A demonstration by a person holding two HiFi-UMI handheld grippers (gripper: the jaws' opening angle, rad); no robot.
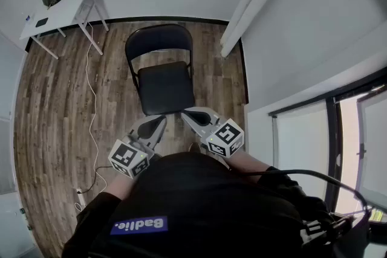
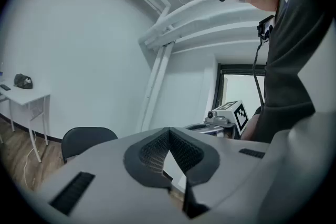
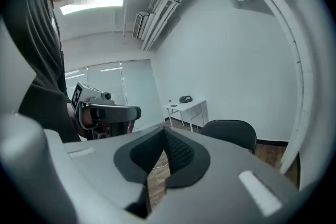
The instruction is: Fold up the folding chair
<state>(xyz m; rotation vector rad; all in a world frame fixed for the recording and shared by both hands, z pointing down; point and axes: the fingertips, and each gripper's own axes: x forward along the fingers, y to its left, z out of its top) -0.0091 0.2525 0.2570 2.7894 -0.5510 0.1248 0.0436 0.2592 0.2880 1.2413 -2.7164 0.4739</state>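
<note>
A black folding chair (image 1: 162, 72) stands unfolded on the wood floor, its seat toward me and its backrest toward the far wall. My left gripper (image 1: 162, 121) hovers just short of the seat's front left edge, jaws shut and empty. My right gripper (image 1: 185, 112) sits beside it at the seat's front right edge, also shut with nothing held. The chair's backrest (image 2: 86, 140) peeks over the left gripper (image 2: 168, 132) in the left gripper view. It shows again as the backrest (image 3: 230, 132) past the right gripper (image 3: 164, 134) in the right gripper view.
A white desk (image 1: 63, 6) with small dark items stands at the back left, and a white cable (image 1: 92, 99) trails across the floor to the chair's left. A white wall and pillar (image 1: 251, 3) close in on the right, with windows (image 1: 357, 142) beyond.
</note>
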